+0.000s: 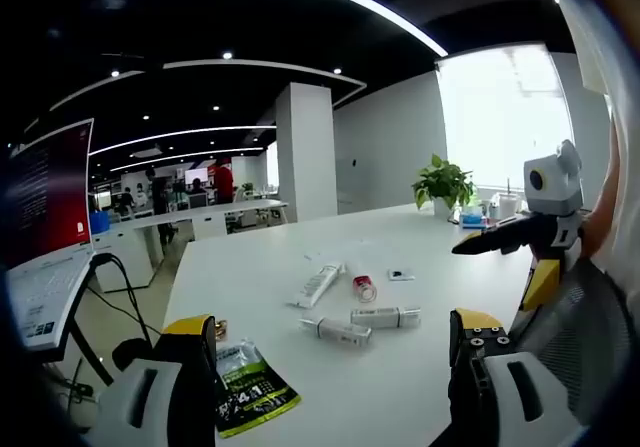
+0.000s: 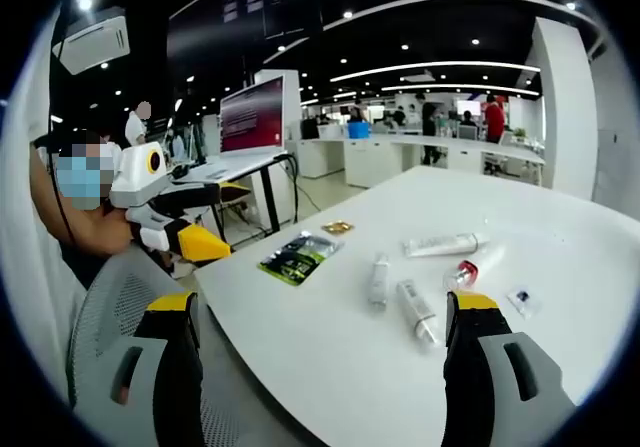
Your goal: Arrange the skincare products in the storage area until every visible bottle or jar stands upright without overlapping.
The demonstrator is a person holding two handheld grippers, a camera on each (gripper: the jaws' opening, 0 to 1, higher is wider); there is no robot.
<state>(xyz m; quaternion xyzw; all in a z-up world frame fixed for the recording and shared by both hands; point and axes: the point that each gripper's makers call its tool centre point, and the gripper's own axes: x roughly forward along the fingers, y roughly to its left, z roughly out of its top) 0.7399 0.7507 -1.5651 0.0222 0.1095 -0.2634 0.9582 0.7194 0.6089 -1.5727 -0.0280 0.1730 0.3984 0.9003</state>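
Left gripper view is looking out over a big white table (image 1: 400, 257), and the left gripper (image 1: 335, 352) is hanging above its near edge with the jaws spread wide and gripping nothing. The skincare stuff is all lying flat out in the middle of the table — a long white tube (image 1: 317, 285), a small red-capped bottle (image 1: 364, 287) just beside the tube, then two white tubes nearer the gripper, one (image 1: 385, 316) just this side of the red-capped bottle and the other (image 1: 335, 331) next to it. A small dark sachet (image 1: 401, 274) is sitting just past the red-capped bottle. A green and black packet (image 1: 250, 387) is lying by the left jaw, with a small gold wrapper (image 1: 219, 326) just beyond it. The right gripper (image 1: 478, 243) is poking in from the right side, above the table's far half; I can't tell its jaw state from here. A potted plant (image 1: 443, 185) is standing at the table's far end.

Right gripper view is showing the same table (image 2: 330, 347) from the other side, the right gripper's jaws spread wide too, nothing between them. Same lineup here — long tube (image 2: 442, 244), red-capped bottle (image 2: 470, 266), two tubes (image 2: 378, 279) (image 2: 417, 310) closer in, all on their sides and not overlapping. The left gripper (image 2: 195, 196) is hovering off the table's left edge, next to a grey mesh chair (image 2: 105, 317).
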